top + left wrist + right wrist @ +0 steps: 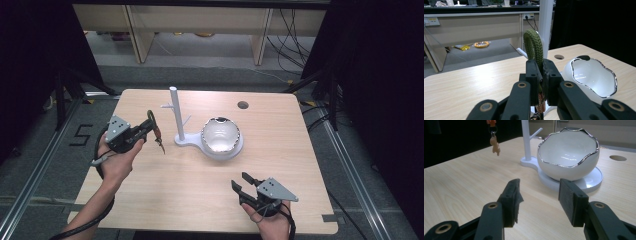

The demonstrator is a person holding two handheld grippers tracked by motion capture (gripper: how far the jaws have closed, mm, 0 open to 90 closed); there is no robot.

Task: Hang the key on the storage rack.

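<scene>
A light wooden counter is seen from above, with a person's forearms coming in from the bottom edge. Near the middle stands a white stand, a thin upright post with short side pegs on a flat base. Touching that base on its right is a white bowl shaped like a cracked eggshell, with a jagged silver rim, sitting on the round end of the base. A small round hole is cut in the counter behind the bowl.

The left hand-held gripper is held above the counter just left of the stand. Its jaws are pressed together on a green braided cord loop, which rises above the jaws. From the cord an orange piece and a small tan charm hang down in the air above the wood, near the stand's post.

The right hand-held gripper is held low near the front right of the counter, well apart from the bowl. Its jaws are spread and pinch nothing, pointing toward the bowl and stand.
</scene>
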